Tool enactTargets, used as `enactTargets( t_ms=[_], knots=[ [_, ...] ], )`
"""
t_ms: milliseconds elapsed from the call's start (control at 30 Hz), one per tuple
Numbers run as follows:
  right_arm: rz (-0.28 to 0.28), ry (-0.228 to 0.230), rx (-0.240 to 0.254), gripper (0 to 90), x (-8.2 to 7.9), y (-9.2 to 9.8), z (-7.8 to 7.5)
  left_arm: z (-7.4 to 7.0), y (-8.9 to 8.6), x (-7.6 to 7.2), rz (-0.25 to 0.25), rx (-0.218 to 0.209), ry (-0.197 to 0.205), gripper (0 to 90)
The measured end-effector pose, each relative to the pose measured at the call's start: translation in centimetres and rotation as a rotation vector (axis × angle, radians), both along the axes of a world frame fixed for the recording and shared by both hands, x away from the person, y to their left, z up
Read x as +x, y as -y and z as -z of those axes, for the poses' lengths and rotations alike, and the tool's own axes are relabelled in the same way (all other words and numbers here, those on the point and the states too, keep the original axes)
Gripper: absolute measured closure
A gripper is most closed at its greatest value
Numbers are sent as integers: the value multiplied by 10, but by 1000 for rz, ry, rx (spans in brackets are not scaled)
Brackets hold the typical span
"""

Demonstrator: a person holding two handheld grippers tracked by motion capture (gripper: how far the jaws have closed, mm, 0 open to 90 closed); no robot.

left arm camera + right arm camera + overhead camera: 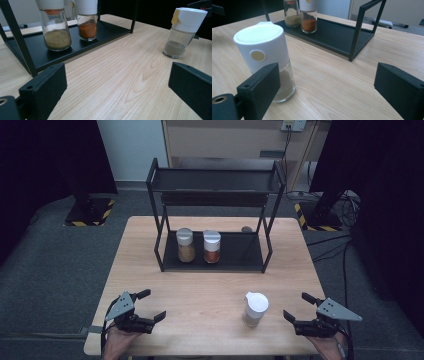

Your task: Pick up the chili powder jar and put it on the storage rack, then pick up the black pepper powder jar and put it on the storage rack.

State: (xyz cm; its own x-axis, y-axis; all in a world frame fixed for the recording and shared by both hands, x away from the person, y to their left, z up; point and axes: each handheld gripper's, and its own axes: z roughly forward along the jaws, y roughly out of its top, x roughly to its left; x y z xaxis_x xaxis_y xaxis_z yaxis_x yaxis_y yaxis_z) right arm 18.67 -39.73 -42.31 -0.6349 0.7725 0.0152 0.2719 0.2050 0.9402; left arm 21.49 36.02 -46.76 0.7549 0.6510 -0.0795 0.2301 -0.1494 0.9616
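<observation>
- My right gripper (301, 309) rests at the near right corner of the table (150, 270). Its jaws stand wide apart and hold nothing.
- In the right gripper view, the spice jar (265, 58) stands beyond the left jaw, outside the gap between the jaws; whether the jaw touches the glass, I cannot tell.
- That jar sits upright on bare tabletop near the front edge, right of centre, just beside my right gripper. It has a white cap and clear glass, with a low layer of grey-brown powder at the bottom.
- My left gripper (152, 306) rests at the near left corner, well apart from the jar. Its jaws are also spread wide with only bare wood between them, as the left gripper view confirms.
- A black two-tier rack (215, 182) stands at the far middle of the table. Its top shelf carries nothing that I can see.
- On the rack's bottom shelf, towards its left side, two more jars stand upright side by side, close but apart: one with tan powder (185, 245) on the left, one with red-orange powder (211, 246) on the right.
</observation>
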Motion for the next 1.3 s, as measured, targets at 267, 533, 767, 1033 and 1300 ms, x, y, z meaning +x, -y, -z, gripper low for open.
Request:
enactTargets(
  t_ms=[267,533,767,1033,1300],
  knots=[
    [2,-3,6,72,-1,1,0,0,0,0,1,3,4,9],
    [1,-2,8,73,-1,2,0,0,0,0,3,3,6,9],
    [7,2,14,74,-1,3,-1,0,0,0,4,3,5,9],
    [-5,-17,10,76,1,4,-8,-1,0,0,7,5,3,9],
    [-24,-4,22,75,-2,4,-21,-1,1,0,5,5,2,9]
  ],
)
